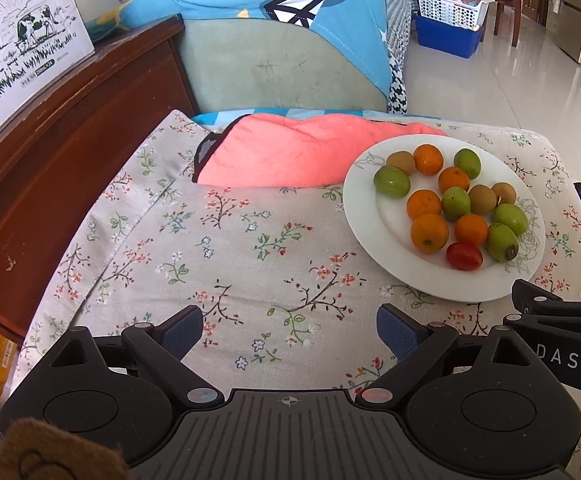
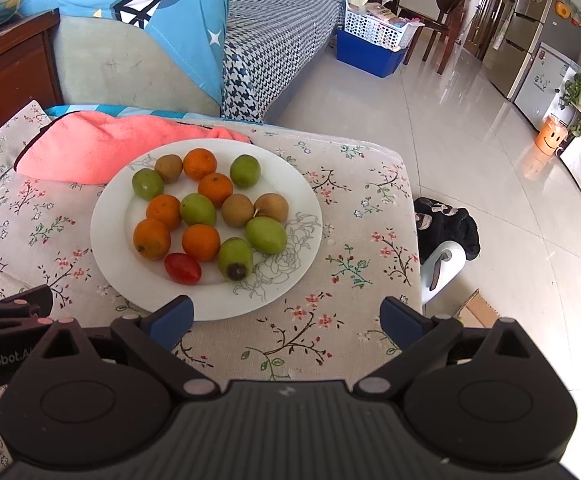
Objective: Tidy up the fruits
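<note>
Both sets of jaws stand wide apart with nothing between the pads. Left gripper [image 1: 289, 330] hovers low over the flowered cloth [image 1: 226, 248], and ahead of its jaws there is only bare fabric — open room straight forward up to the pink towel [image 1: 290, 152] bunched at the far side. Off to the right of those jaws sits the white plate [image 1: 360, 216], loaded with fruit; its near rim lies just ahead of the right-hand pad.

Right gripper [image 2: 286, 316] faces the plate [image 2: 106, 216] more squarely: the near rim passes just beyond its left pad, almost touching it in this view, while the right pad hangs over cloth near the cushion's right edge. Past that edge the surface drops away to shiny tiled floor [image 2: 470, 152].

On the plate, closest to the right jaws, a small red tomato [image 2: 182, 267] lies beside a green fruit [image 2: 234, 259] with a dark end. Behind them sit oranges [image 2: 151, 239], more green fruits and brown fruits [image 2: 237, 210], all packed close, several touching. The plate's right side, with the drawn flower, is bare.

Each gripper shows at the other's margin, near but apart. To the left of the left jaws, a dark wooden cabinet [image 1: 50, 152] bounds the cloth.
</note>
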`<state>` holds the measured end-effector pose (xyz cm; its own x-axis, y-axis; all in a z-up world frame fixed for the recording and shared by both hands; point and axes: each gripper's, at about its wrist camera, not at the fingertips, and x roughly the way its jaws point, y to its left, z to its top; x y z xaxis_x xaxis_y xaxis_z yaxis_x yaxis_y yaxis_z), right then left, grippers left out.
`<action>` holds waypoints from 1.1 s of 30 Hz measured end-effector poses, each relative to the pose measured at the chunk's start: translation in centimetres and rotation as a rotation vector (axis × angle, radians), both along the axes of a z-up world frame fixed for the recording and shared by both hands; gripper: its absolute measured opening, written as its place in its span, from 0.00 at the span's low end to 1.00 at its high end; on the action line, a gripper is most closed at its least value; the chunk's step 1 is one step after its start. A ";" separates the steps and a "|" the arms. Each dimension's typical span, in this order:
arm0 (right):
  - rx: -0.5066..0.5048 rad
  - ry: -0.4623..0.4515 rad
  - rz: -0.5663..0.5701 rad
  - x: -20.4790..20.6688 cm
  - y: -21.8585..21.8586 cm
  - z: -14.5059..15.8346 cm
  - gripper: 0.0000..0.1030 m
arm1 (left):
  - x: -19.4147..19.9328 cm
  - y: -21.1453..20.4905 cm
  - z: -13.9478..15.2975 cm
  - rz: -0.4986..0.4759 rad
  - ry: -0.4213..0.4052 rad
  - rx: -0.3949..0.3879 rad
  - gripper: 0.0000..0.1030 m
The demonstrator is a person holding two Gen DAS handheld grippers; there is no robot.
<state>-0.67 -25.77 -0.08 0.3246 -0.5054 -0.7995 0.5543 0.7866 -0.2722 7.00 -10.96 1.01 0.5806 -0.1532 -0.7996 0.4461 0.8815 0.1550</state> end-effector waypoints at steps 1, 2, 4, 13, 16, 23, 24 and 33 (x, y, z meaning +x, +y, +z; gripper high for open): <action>0.003 -0.002 0.007 -0.1 0.2 0.0 0.96 | -0.2 0.3 0.0 0.003 0.002 -0.002 0.92; 0.007 -0.004 0.015 -0.2 0.3 -0.1 0.96 | -0.4 0.6 -0.1 0.007 0.005 -0.006 0.92; 0.015 -0.016 0.032 -0.5 0.7 -0.1 0.96 | -0.8 1.3 -0.2 0.013 0.013 -0.013 0.92; 0.090 -0.038 0.047 -2.4 2.1 -1.5 0.96 | -2.6 3.6 -0.6 0.026 0.018 -0.009 0.92; 0.110 -0.039 0.050 -3.2 2.5 -2.1 0.96 | -3.0 4.3 -0.6 0.032 0.022 -0.020 0.92; 0.181 -0.082 0.138 -4.2 4.0 -2.9 0.96 | -4.1 6.0 -0.2 0.047 0.036 -0.054 0.92; 0.182 -0.083 0.151 -4.3 4.3 -3.1 0.96 | -4.2 6.2 -0.2 0.050 0.037 -0.059 0.92; 0.172 -0.089 0.220 -5.4 6.7 -5.2 0.96 | -4.7 7.9 0.3 0.077 0.038 -0.092 0.92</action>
